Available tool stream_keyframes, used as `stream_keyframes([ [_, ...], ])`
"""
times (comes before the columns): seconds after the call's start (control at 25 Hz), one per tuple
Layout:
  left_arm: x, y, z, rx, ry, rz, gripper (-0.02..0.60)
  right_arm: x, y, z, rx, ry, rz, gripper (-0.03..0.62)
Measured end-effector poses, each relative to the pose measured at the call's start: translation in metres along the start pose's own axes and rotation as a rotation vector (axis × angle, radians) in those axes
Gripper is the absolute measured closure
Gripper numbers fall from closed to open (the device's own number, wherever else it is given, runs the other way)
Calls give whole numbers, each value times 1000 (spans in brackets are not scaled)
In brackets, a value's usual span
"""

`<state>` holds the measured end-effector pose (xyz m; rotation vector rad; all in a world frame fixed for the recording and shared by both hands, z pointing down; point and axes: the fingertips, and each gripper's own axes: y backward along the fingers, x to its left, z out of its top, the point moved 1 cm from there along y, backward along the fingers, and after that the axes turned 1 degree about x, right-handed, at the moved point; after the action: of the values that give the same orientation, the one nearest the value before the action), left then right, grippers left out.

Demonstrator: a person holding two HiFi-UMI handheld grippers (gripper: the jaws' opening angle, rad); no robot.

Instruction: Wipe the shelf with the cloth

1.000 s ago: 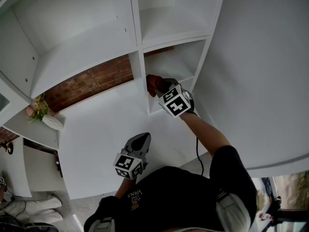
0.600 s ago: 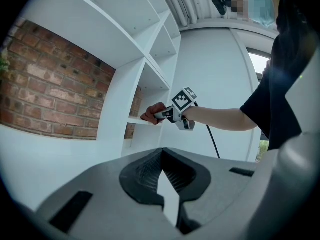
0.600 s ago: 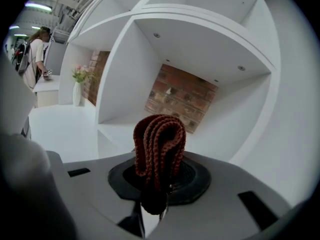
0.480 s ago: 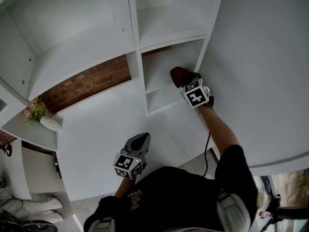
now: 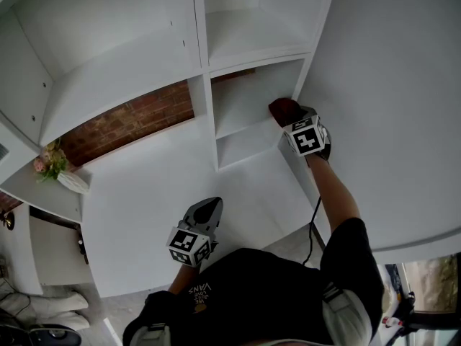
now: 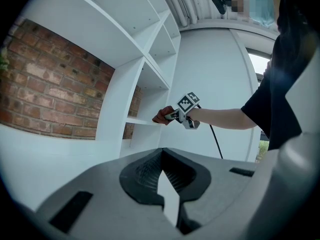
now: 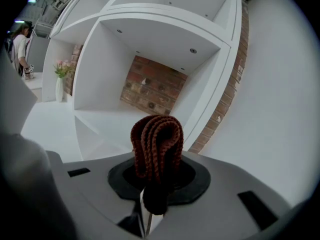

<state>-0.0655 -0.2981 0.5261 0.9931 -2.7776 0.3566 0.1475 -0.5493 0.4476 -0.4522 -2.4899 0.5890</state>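
While the right gripper (image 5: 294, 120) is clamping it, the reddish-brown knitted cloth (image 5: 284, 109) is sitting folded in loops between the jaws, at the right end of the small shelf board (image 5: 245, 125), just beside the white side panel (image 5: 306, 78). That panel is closing off the compartment on the right, and a white divider (image 5: 204, 99) is bounding it on the left. Red brick wall (image 5: 130, 125) is showing behind the shelving unit. A black cable (image 5: 314, 218) is hanging from the right gripper along the person's forearm. Lower and nearer, the left gripper (image 5: 207, 209) is pointing at the white cabinet face (image 5: 151, 200), well apart from the shelf, its jaws drawn together on nothing. Far left, a white vase of pink flowers (image 5: 59, 169) is lying on a low ledge.
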Motion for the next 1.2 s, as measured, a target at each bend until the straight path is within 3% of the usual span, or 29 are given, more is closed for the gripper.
stream_keyframes([
  [0.28, -7, 8, 4, -15, -12, 22, 577, 15, 21, 4, -75, -45, 12, 523],
  [0.56, -28, 18, 7, -24, -21, 40, 577, 28, 69, -17, -140, -101, 40, 523],
  [1.2, -110, 54, -17, -2, -20, 88, 577, 61, 209, -114, -225, -240, 116, 523],
])
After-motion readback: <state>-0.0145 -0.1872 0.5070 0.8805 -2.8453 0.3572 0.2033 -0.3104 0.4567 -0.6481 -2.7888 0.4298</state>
